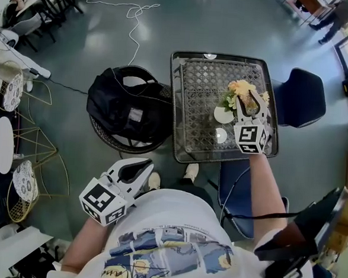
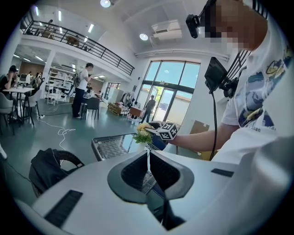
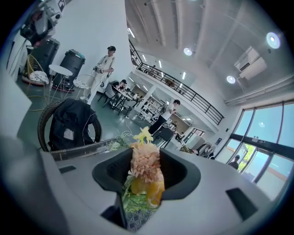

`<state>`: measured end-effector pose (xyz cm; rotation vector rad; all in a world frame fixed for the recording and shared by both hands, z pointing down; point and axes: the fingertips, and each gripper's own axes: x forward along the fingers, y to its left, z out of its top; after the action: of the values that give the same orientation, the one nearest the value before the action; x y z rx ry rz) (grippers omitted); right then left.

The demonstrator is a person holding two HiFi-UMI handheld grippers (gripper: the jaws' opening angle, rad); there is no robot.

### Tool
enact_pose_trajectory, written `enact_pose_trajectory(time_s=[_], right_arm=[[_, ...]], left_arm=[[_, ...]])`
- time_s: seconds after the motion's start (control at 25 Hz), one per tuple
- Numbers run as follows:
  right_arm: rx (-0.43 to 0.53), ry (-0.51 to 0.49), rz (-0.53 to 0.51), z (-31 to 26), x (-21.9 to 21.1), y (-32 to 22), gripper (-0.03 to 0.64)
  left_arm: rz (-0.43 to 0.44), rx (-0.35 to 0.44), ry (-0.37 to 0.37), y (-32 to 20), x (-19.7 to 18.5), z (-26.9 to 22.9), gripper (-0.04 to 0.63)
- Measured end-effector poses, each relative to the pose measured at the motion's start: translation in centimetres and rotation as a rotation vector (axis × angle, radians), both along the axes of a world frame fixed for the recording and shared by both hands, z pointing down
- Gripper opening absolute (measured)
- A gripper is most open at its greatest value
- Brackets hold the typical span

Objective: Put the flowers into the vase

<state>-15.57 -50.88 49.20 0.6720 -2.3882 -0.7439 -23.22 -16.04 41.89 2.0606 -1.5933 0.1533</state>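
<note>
A bunch of peach, yellow and green flowers [image 1: 241, 88] stands over the far right part of the metal mesh table [image 1: 175, 106], just beyond a white round vase [image 1: 223, 115]. My right gripper [image 1: 250, 105] reaches in from the near side with its fingers on either side of the stems. In the right gripper view the flowers [image 3: 146, 160] fill the gap between the spread jaws, and I see no firm pinch. My left gripper [image 1: 141, 166] hangs low beside my body, off the table, jaws together and empty. In the left gripper view the flowers [image 2: 143, 133] show far ahead.
A black backpack [image 1: 128, 108] lies on a round chair left of the table. A dark blue chair [image 1: 302, 97] stands at the table's right. Wire chairs [image 1: 22, 95] and a small white table [image 1: 2, 144] are at the far left. A small shiny round object [image 1: 220, 135] lies on the mesh.
</note>
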Motion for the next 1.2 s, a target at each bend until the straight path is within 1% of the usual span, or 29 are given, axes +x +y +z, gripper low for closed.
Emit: enact_pose_trajectory(time_s=[0.08,0.24,0.48,0.64,0.76,0.8,0.84,0.96,1.0,1.12,1.2], right_arm=[[-0.022,-0.025,-0.005,-0.3,0.1,0.2,0.172],[-0.052,-0.07,-0.02,-1.4,0.1,1.4,0.192],[-0.037,-0.138,0.019,-5.3,1.4,4.0,0.198],[-0.048,-0.178,0.063,-6.6,2.5,7.6,0.196],[-0.073,-0.199,0.094,-7.1,3.7,11.7,0.195],[-0.095,-0.203,0.099,-7.1,4.2,13.4,0.195],[-0.128,-0.209,0.107,-7.0,4.8,15.0,0.179],[-0.272,-0.236,0.149,-5.6,7.2,19.7,0.054],[-0.33,-0.243,0.164,-4.8,7.9,21.3,0.029],[-0.489,-0.253,0.198,-2.5,9.5,26.2,0.011],[-0.547,-0.238,0.188,-1.8,10.3,29.3,0.009]], left_arm=[[0.015,0.009,0.005,0.2,0.1,0.1,0.011],[0.041,0.024,0.009,0.9,0.2,-0.2,0.011],[0.112,0.069,0.004,2.0,0.0,-0.5,0.011],[0.154,0.078,0.014,3.8,-0.1,0.5,0.011],[0.21,0.081,0.026,5.3,0.1,1.3,0.011],[0.231,0.079,0.032,5.7,0.3,1.5,0.011],[0.252,0.076,0.037,6.1,0.6,1.7,0.011],[0.315,0.06,0.05,7.0,2.0,2.5,0.011],[0.329,0.05,0.047,7.2,2.4,2.9,0.011],[0.331,0.029,0.02,7.4,3.1,3.7,0.009],[0.329,0.038,0.019,7.4,3.7,3.3,0.009]])
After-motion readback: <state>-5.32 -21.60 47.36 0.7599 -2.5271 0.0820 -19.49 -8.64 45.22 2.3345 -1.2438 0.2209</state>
